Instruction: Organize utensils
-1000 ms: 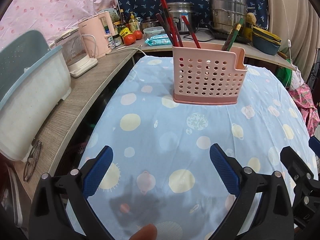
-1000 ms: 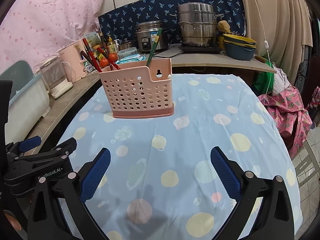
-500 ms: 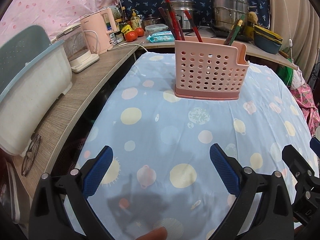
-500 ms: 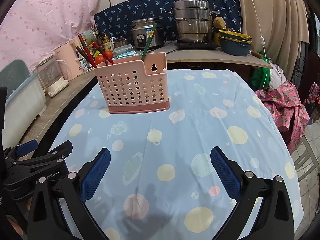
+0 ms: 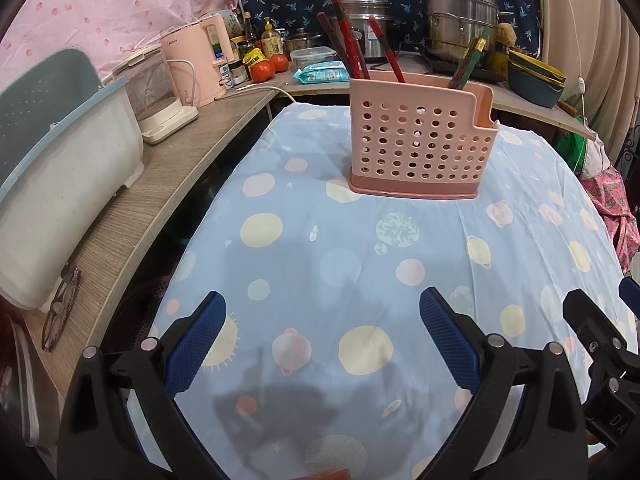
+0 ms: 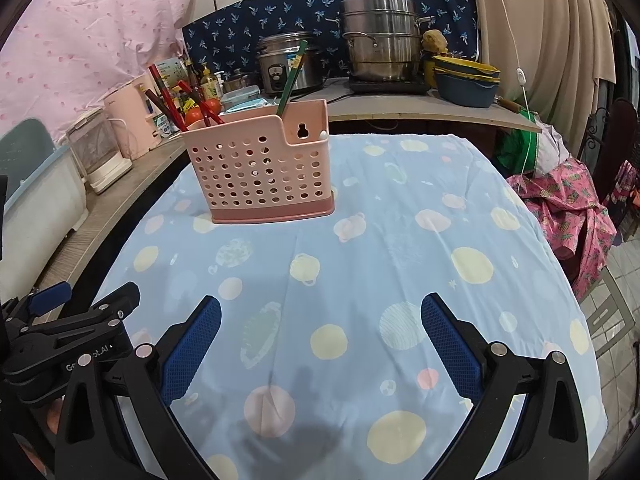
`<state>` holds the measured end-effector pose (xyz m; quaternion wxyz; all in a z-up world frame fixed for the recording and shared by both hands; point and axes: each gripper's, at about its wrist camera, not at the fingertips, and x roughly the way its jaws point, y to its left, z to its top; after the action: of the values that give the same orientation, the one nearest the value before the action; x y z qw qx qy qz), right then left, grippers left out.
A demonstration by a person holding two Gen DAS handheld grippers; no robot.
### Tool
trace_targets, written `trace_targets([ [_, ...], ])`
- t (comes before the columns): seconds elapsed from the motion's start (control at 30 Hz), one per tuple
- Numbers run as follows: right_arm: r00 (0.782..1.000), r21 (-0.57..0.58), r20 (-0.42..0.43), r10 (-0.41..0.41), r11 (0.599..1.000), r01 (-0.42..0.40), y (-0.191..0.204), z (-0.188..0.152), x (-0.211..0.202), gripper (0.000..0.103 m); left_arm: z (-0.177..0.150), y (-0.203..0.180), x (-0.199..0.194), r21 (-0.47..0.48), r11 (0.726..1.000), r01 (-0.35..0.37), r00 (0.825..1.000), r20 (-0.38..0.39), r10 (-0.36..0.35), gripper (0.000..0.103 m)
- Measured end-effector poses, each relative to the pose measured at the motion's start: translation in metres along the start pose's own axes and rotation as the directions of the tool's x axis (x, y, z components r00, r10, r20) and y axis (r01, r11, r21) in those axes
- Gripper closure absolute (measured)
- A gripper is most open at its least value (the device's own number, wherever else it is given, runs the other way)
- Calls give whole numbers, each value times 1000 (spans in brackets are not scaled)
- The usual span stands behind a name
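A pink perforated utensil holder point(image 5: 420, 144) stands upright on the blue dotted tablecloth point(image 5: 320, 248); it also shows in the right wrist view point(image 6: 260, 168). Red and dark chopsticks point(image 5: 348, 36) stick out of its left part and a green-tipped pair point(image 5: 470, 58) out of its right part. My left gripper point(image 5: 322, 324) is open and empty, low over the near cloth, well short of the holder. My right gripper point(image 6: 320, 328) is open and empty, to the right of the left one.
A wooden counter point(image 5: 132, 216) runs along the left with a white-and-teal bin point(image 5: 60, 168), a pink kettle point(image 5: 196, 64) and glasses point(image 5: 60, 308). Steel pots point(image 6: 380, 48), a rice cooker point(image 6: 284, 64) and bowls point(image 6: 464, 80) stand on the back shelf. A pink floral cloth point(image 6: 568, 216) lies right.
Both grippers have risen and tilted slightly, so the holder sits a little lower and farther in view. Both stay open and empty. Nothing on the table has moved.
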<state>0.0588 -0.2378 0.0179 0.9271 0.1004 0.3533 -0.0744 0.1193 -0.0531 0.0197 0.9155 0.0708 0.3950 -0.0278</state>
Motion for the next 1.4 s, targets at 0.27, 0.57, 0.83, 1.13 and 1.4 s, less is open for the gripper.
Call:
trace_targets([
  [0.27, 1000, 1, 2, -3, 1000, 3, -1, -1, 0, 6, 0, 2, 0, -11, 1000, -10, 1000, 0, 10, 10],
  [0.57, 1000, 3, 1, -9, 1000, 9, -2, -1, 0, 6, -1, 5, 3, -23, 1000, 7, 1000, -22, -7, 10],
  [0.83, 1000, 5, -1, -11, 1000, 11, -2, -2, 0, 6, 0, 5, 4, -22, 1000, 4, 1000, -23, -5, 10],
  [1.13, 1000, 5, -1, -12, 1000, 12, -2, -1, 0, 6, 1, 5, 4, -21, 1000, 4, 1000, -21, -5, 10],
  [1.4, 1000, 3, 6, -13, 1000, 13, -1, 2, 1, 6, 8, 5, 2, -19, 1000, 6, 1000, -6, -6, 10],
])
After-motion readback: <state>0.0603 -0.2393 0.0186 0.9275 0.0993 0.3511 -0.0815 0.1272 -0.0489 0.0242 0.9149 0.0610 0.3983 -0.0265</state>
